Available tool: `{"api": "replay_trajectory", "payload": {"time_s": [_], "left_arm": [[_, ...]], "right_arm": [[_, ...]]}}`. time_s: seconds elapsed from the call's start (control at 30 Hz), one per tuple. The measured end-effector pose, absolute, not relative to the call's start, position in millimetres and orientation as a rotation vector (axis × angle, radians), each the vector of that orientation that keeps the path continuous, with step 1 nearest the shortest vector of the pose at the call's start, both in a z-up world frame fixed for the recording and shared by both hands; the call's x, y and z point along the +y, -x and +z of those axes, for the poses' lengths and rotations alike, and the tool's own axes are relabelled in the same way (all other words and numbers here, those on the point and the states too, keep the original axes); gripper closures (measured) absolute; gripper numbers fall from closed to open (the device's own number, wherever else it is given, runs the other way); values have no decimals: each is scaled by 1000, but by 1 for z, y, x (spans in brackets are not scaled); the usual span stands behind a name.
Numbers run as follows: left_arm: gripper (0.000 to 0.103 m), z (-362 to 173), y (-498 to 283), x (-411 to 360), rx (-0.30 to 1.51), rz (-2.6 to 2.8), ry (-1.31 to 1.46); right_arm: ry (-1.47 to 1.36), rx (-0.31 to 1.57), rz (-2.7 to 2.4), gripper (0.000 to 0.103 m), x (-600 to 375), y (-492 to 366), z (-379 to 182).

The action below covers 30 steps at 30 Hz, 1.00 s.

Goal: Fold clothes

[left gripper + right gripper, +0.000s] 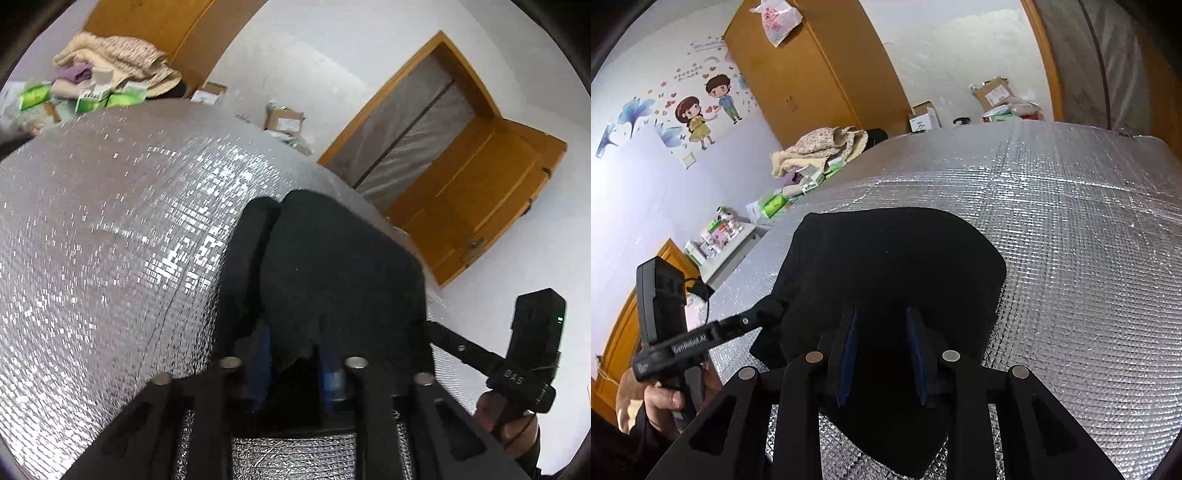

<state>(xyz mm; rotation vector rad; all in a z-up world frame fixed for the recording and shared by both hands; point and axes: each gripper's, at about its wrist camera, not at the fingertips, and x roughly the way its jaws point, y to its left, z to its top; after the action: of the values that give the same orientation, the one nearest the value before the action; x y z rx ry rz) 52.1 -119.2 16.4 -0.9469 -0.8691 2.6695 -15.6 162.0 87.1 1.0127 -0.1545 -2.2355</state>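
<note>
One black knit garment [886,266], folded, rounded, on quilted silver foil mat [1071,229].

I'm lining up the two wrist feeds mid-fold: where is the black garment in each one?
Left wrist view: the black garment fills the lower centre-right, bunched just ahead of the left gripper.
Right wrist view: the black garment lies spread across the lower centre, under the right gripper.
Shared landmark: the beige clothes pile beyond the silver mat's far edge.
</note>
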Motion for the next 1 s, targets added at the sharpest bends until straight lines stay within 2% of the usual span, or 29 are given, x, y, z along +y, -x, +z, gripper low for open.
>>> {"api": "replay_trajectory", "payload": {"time_s": [0.17, 0.43, 0.77, 1.0], "left_arm": [[91, 40, -68, -121, -793, 2716, 784], [87, 2, -63, -128, -841, 2658, 1007], [87, 24, -72, -133, -841, 2686, 902], [87, 50, -81, -143, -778, 2830, 776]], "right_arm": [[-1015, -161, -2240, 76, 163, 15, 88], [-1031, -168, -2239, 76, 165, 16, 84], [-1038, -184, -2245, 76, 168, 19, 81], [-1038, -192, -2249, 76, 170, 20, 82]]}}
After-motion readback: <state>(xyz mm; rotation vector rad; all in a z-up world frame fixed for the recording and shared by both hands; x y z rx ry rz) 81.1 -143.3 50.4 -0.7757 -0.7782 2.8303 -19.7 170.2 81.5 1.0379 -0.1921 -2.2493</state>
